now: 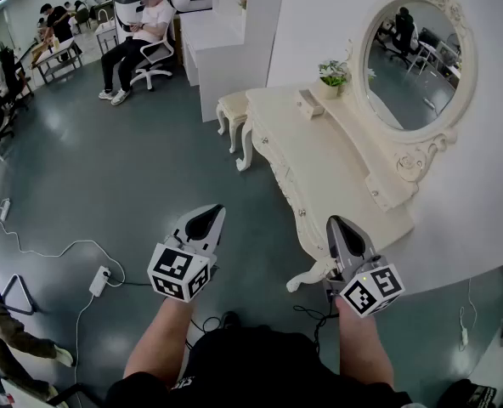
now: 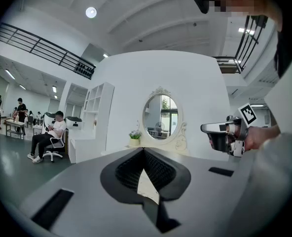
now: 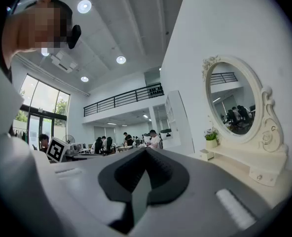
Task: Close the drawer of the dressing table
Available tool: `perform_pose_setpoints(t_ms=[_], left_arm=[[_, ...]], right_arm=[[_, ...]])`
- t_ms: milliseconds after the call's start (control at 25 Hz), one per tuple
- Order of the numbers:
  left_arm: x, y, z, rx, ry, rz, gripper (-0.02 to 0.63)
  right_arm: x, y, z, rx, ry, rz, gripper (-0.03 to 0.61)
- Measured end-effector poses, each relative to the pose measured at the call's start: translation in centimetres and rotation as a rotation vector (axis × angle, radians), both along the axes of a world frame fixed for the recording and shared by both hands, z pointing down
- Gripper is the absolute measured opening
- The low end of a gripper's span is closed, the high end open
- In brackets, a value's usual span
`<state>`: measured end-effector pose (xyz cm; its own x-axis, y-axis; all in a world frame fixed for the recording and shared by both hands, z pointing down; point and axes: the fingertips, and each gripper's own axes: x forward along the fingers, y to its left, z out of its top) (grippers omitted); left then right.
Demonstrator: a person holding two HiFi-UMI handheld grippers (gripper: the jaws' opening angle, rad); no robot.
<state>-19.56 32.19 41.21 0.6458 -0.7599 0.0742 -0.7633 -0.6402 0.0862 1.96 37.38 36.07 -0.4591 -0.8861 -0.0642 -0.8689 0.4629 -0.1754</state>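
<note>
Claws first: the left claw (image 1: 211,219) is clenched on nothing, its jaws tip to tip, held level over bare floor (image 1: 107,185). The right claw (image 1: 336,226) likewise looks clenched and empty, level, just beside the near end of the dressing table (image 1: 319,172) and above its carved leg (image 1: 307,277). Neither touches the furniture. The drawer belongs to the table's front, the scalloped face turned toward the open floor, but no drawer front plainly stands proud in the head view, so I cannot tell which one is open. I judge this the approach step: the next move calls for finding the protruding front, setting a closed claw flat against it and pushing straight in until flush. Counted: two claws, one dressing table, one oval mirror (image 1: 409,62) at the back of its worktop, one potted plant (image 1: 332,73) and one small box (image 1: 309,103) on that worktop, one stool (image 1: 233,107) at the far end, one power strip (image 1: 100,280) on the floor.
</note>
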Motion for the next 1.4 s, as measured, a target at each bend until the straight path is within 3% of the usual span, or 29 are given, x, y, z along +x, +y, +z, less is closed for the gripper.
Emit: perform_pose_setpoints(t_ms=[400,720,1080,1400], left_arm=[[3.8,3.8,-0.8,0.008,-0.049,-0.009,0.005],[7.3,7.2,0.5,-0.001,-0.179,0.021,0.005],[7.5,9.6,1.5,-0.062,-0.152,-0.012,0.005],[8.0,6.5,2.6,-0.085,-0.090,0.025,0.005]], right_arm=[[3.9,5.2,1.3,-0.005,0.054,0.000,0.008],[6.8,7.5,1.4,-0.009,-0.083,-0.031,0.009],[6.2,9.1,3.3,-0.047,-0.051,-0.115,0.009],[6.2,6.3,4.6,-0.094,-0.013,-0.114,0.011]])
